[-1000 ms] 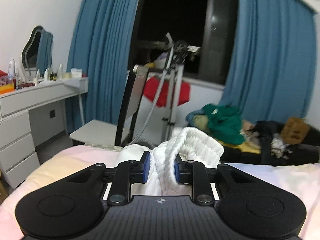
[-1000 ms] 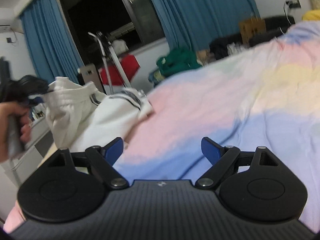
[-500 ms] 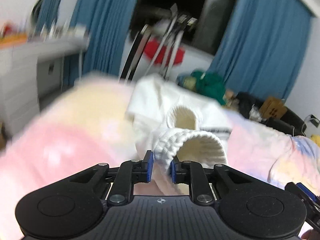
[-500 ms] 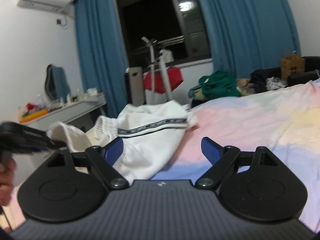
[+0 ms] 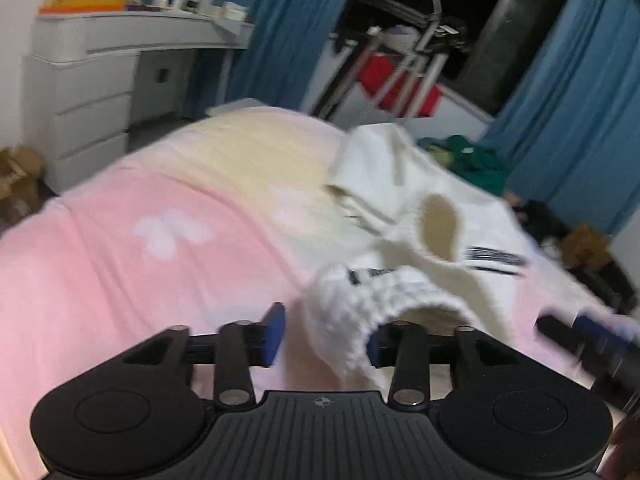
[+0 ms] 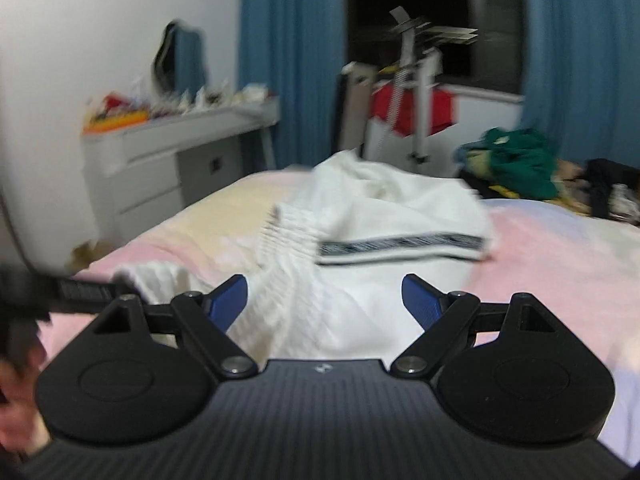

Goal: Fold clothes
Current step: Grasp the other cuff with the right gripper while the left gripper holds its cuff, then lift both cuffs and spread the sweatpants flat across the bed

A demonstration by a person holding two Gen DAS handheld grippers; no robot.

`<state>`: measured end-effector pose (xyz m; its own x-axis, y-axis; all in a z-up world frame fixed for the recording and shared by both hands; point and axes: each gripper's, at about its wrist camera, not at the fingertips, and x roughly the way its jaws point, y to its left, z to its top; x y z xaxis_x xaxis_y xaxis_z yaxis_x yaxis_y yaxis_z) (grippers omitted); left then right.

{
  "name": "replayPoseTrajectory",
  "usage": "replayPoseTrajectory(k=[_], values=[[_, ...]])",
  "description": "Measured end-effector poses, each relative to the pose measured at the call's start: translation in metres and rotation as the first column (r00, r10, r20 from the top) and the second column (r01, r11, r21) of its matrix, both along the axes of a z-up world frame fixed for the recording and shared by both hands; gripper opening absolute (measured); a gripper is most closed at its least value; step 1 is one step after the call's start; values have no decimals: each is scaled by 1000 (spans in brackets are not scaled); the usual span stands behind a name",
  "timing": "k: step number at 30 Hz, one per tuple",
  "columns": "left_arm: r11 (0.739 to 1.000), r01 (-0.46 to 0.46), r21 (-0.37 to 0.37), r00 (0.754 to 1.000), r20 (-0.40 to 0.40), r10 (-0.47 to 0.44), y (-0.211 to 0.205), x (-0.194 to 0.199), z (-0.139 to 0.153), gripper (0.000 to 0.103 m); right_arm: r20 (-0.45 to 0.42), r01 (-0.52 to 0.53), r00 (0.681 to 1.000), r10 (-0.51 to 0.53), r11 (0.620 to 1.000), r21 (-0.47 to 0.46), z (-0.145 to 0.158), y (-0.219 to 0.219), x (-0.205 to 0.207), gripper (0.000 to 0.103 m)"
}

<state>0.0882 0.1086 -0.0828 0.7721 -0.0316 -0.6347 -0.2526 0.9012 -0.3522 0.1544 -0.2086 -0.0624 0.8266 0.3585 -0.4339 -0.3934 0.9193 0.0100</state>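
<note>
A white knit garment [image 5: 420,240] with ribbed cuffs and a black patterned stripe lies on the pink and yellow bedspread [image 5: 160,232]. My left gripper [image 5: 324,334] is open, and a ribbed cuff [image 5: 360,304] rests loosely between its fingers, against the right one. My right gripper [image 6: 324,300] is open and empty, just above the garment [image 6: 380,220], near its ribbed part. The left gripper's finger shows at the left edge of the right wrist view [image 6: 80,290], next to the cuff [image 6: 156,280].
A white dresser [image 5: 92,84] with clutter stands left of the bed. A drying rack with a red cloth [image 5: 396,80] and blue curtains [image 5: 580,120] stand behind. A pile of clothes [image 6: 516,164] lies past the bed's far right side.
My left gripper has come down to the bed and opened, letting go of the cuff. The right gripper has swung left over the garment and stayed open.
</note>
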Motion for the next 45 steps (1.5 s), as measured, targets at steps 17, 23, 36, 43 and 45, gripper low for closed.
replayPoseTrajectory(k=[17, 23, 36, 43, 45], values=[[996, 54, -71, 997, -45, -57, 6, 31, -35, 38, -49, 102, 990, -134, 903, -416, 5, 61, 84, 13], [996, 83, -33, 997, 8, -83, -3, 25, -23, 39, 27, 323, 945, -325, 919, -225, 27, -29, 5, 11], [982, 160, 101, 987, -50, -155, -26, -8, -1, 43, -486, 478, 792, -368, 870, 120, -71, -156, -105, 10], [946, 237, 219, 971, -88, -223, -49, -28, 0, 44, -390, 414, 883, -263, 828, 379, -28, -175, -133, 13], [926, 264, 269, 964, -92, -248, -59, -34, 0, 47, -346, 387, 905, -246, 814, 432, -19, -183, -135, 15]])
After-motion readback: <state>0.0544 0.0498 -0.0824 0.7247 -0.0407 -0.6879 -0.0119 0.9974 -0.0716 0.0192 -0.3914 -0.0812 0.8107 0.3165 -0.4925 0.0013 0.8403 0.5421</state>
